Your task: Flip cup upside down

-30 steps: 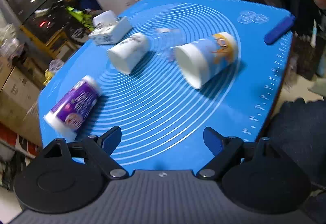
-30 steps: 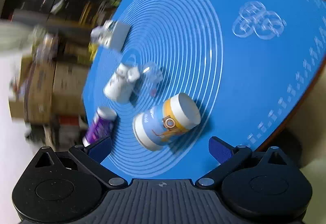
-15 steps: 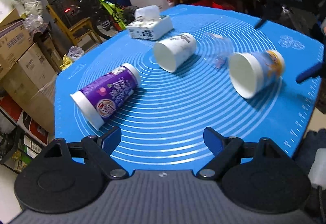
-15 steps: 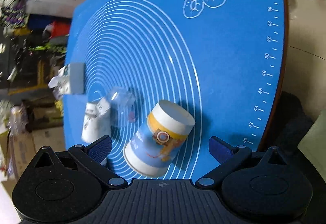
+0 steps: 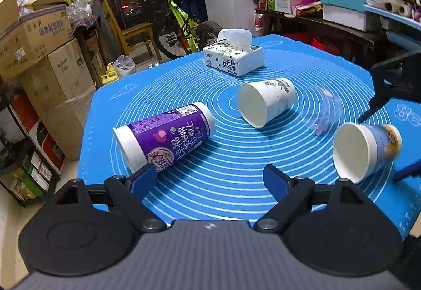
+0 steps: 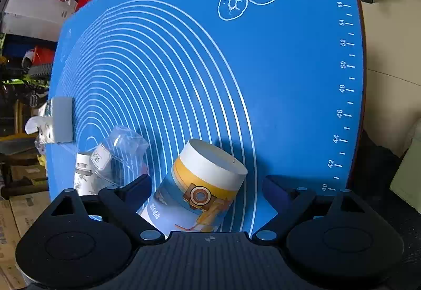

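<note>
Several cups lie on their sides on the blue mat (image 5: 236, 171). A blue and yellow cartoon cup (image 5: 365, 150) lies at the right, a white patterned cup (image 5: 265, 103) in the middle, a purple cup (image 5: 165, 134) at the left and a clear plastic cup (image 5: 321, 111) between. My left gripper (image 5: 209, 179) is open and empty above the mat's near edge. My right gripper (image 6: 208, 184) is open, its fingers on either side of the cartoon cup (image 6: 205, 190), apart from it. The right gripper's fingers (image 5: 406, 171) show beside that cup in the left wrist view.
A white tissue box (image 5: 234, 58) stands at the far side of the mat; it also shows in the right wrist view (image 6: 56, 120). Cardboard boxes (image 5: 44, 58), a bicycle and shelves surround the table. The mat's ruler edge (image 6: 344, 79) borders the floor.
My right gripper has come down over the cartoon cup, which now lies between its open fingers. My left gripper has lowered and swung its view left; the purple cup is now close in front.
</note>
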### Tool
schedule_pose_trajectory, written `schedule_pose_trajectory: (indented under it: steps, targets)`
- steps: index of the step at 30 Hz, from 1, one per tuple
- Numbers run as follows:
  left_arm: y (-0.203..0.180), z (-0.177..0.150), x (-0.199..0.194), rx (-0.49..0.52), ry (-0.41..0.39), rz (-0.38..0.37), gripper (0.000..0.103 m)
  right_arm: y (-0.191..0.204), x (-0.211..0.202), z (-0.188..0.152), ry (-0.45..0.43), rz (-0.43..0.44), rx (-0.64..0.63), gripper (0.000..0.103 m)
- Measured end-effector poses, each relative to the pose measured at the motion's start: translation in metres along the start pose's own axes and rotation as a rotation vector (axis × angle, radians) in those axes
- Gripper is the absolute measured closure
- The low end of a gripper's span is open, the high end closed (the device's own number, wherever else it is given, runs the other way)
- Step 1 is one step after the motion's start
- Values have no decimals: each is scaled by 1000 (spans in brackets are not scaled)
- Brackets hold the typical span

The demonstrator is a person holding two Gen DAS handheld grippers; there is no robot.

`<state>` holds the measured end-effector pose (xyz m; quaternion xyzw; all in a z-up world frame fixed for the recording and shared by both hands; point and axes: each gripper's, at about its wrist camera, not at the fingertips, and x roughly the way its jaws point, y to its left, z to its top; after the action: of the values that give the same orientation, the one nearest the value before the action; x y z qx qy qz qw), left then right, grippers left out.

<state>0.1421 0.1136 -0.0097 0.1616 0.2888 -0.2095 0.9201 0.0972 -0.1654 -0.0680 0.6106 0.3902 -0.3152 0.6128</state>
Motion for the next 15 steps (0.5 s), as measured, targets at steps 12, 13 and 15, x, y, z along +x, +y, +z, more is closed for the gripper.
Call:
schedule_pose_trajectory:
  steps: [12,13,15]
  targets:
    - [-6,2,6,-5,9,-10,14,12,5,-9,-32,37,-113,28]
    - [-7,2,7,-1,13,-10,14,12,6,-9,-28,38,-117,28]
    - [-9,1,8,13,24,-11,14,12,7,-8,-26,42,-128,28]
